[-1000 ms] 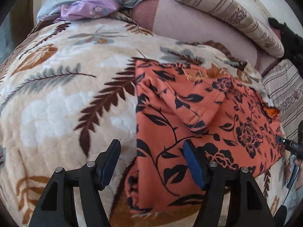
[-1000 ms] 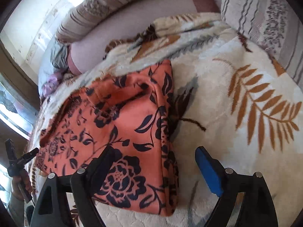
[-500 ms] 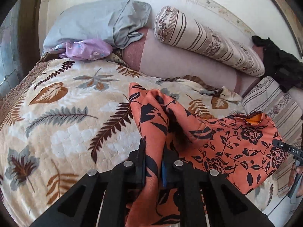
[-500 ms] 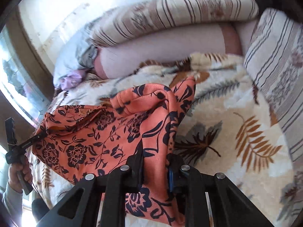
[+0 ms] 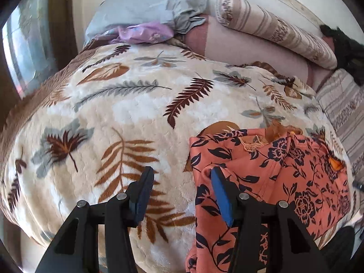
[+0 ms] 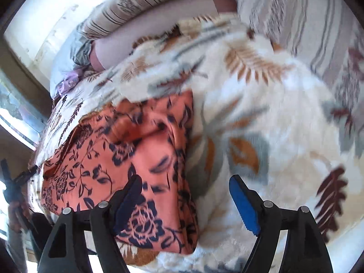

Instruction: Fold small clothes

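An orange garment with a dark floral print [image 5: 273, 170] lies folded on the leaf-patterned blanket [image 5: 113, 113] near the bed's front edge. My left gripper [image 5: 182, 184] hovers at its left edge, jaws opening. The pads press on nothing, and only the garment's rim and blanket lie between them. In the blurred right wrist view the garment [image 6: 136, 141] lies at the lower left. My right gripper [image 6: 186, 195] is over its right edge, jaws opening, with the fabric's edge under the gap but not pinched.
A grey pillow [image 5: 147, 11] and a purple cloth [image 5: 143, 33] lie at the head of the bed. A striped bolster [image 5: 273, 29] and a dark bundle [image 5: 345, 45] sit at the back right. A striped cushion [image 5: 341, 104] borders the right side, a window [image 5: 29, 45] the left.
Both grippers closed on the garment's side edges and lifted the fabric. They have now let go and drawn back, and the garment lies on the blanket again.
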A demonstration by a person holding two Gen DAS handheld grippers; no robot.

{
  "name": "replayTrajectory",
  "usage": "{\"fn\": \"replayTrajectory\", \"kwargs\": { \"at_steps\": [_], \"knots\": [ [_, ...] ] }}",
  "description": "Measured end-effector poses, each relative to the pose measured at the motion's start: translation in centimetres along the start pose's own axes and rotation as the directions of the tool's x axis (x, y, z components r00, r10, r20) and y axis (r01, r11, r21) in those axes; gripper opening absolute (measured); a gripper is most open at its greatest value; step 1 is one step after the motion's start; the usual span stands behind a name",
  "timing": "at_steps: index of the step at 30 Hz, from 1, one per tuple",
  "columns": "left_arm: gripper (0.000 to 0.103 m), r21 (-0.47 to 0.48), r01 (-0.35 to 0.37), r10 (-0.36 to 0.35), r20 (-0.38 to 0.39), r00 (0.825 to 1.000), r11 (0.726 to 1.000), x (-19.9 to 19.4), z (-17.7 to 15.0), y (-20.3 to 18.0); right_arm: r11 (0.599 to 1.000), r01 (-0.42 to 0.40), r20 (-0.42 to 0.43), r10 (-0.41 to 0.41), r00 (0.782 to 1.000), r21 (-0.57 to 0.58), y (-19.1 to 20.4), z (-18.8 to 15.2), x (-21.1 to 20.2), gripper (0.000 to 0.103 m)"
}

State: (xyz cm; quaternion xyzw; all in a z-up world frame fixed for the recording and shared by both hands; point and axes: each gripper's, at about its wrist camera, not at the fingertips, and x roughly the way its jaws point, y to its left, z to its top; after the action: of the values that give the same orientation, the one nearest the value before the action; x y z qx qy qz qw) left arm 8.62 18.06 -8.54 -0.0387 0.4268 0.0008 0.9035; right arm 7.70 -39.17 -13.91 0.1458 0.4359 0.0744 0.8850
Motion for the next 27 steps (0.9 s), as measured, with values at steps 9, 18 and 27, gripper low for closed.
{"fn": "replayTrajectory", "kwargs": {
  "at_steps": [9, 18, 27],
  "knots": [
    [0.053, 0.369, 0.012, -0.006, -0.017, 1.0, 0.929, 1.3, -2.5, -4.2, 0.648, 0.223, 0.129, -0.189, 0.973, -0.729, 10.6, -0.3, 4.0, 0.08],
    [0.053, 0.233, 0.021, -0.019, -0.009, 1.0, 0.972, 2.1, -0.9, -2.5, 0.995, -0.096, -0.126, 0.095, 0.988, -0.001, -0.4, 9.1, 10.9, 0.027],
    [0.053, 0.225, 0.046, -0.047, 0.001, 0.999, 0.973, 1.3, -0.6, -1.6, 0.992, -0.121, -0.078, 0.124, 0.989, 0.045, -2.0, 6.4, 9.1, 0.044]
  ]
}}
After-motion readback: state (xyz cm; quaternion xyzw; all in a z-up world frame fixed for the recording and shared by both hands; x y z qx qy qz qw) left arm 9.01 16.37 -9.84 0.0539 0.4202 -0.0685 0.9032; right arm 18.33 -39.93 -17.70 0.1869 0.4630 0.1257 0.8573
